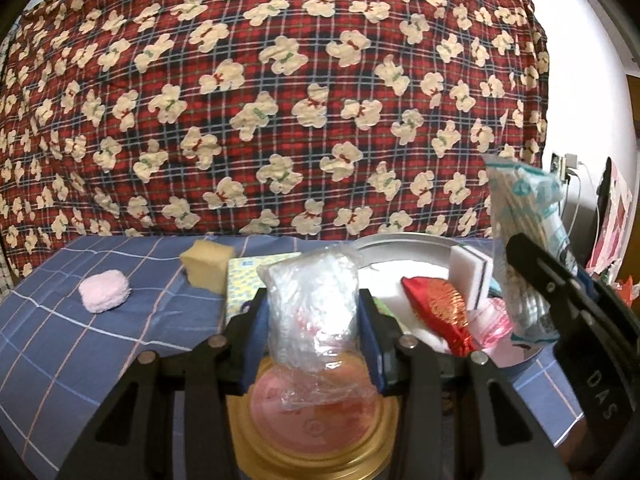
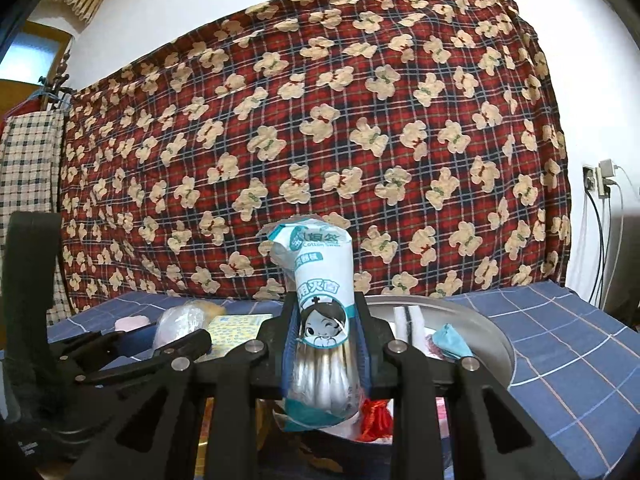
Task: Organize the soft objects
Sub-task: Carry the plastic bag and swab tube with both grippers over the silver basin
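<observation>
The left gripper (image 1: pixel 314 320) has its fingers (image 1: pixel 254 340) pinching a roll of clear plastic bags (image 1: pixel 312 300) from both sides, and the roll stands upright between them, its wrap crinkled and bulging above the pads. It looks light, squashy and slick, so a hold low and across the middle, as here, should be safer than one at the loose top. Below it sits a round gold-rimmed tin lid (image 1: pixel 316 432).

The right gripper (image 2: pixel 326 344) has its fingers (image 2: pixel 290 344) pressed onto a pack of cotton swabs (image 2: pixel 320 312), also upright, gripped around its lower half where the sticks bunch together. The pack should be light and fairly stiff along its length but soft-skinned; its crumpled top would likely slip if taken there.

Both packs are held up over the near edge of a white basin (image 1: pixel 404 242) on the bed's blue checked sheet (image 1: pixel 80 340). In the basin lie a red foil packet (image 1: pixel 440 312), a white sponge with a dark stripe (image 1: pixel 472 276) and something pink in plastic (image 1: pixel 496 320). Left of the basin, on the sheet, are a yellow sponge (image 1: pixel 206 266), a patterned tissue pack (image 1: pixel 248 284) and a pink fluffy puff (image 1: pixel 105 291), well apart from the rest. Behind hangs a red plaid blanket with bears (image 1: pixel 280 100).
</observation>
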Action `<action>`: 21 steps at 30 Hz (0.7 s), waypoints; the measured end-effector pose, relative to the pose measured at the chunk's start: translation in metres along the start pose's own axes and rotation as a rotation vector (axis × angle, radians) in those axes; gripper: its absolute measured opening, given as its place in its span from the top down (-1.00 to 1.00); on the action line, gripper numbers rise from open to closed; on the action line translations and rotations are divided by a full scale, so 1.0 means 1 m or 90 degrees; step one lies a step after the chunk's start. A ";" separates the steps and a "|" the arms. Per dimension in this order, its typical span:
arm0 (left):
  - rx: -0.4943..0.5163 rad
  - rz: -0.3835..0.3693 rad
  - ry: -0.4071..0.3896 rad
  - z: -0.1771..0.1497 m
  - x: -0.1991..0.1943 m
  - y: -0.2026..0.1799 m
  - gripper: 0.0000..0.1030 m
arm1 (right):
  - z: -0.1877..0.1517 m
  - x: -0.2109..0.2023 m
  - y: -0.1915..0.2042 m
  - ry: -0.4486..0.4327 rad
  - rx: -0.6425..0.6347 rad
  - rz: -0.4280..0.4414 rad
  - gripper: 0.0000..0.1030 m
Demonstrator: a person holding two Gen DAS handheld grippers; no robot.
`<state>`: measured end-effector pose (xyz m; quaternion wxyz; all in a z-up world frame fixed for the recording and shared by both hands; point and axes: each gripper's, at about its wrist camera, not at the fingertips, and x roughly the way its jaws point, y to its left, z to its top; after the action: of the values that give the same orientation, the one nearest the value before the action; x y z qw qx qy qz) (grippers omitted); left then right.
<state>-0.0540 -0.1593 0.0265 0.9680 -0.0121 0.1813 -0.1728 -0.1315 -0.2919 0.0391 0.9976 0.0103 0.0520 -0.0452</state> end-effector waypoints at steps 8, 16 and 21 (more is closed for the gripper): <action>0.019 -0.032 -0.009 0.009 0.004 -0.022 0.19 | 0.003 0.003 -0.021 -0.001 0.012 -0.035 0.47; 0.025 -0.058 -0.006 0.015 0.012 -0.039 0.19 | 0.006 0.005 -0.041 -0.001 0.025 -0.061 0.47; 0.031 -0.068 -0.007 0.019 0.016 -0.050 0.19 | 0.008 0.006 -0.049 0.002 0.019 -0.075 0.47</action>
<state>-0.0501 -0.2120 0.0428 0.9585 0.0010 0.1706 -0.2284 -0.1296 -0.3415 0.0456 0.9928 0.0221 0.0534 -0.1048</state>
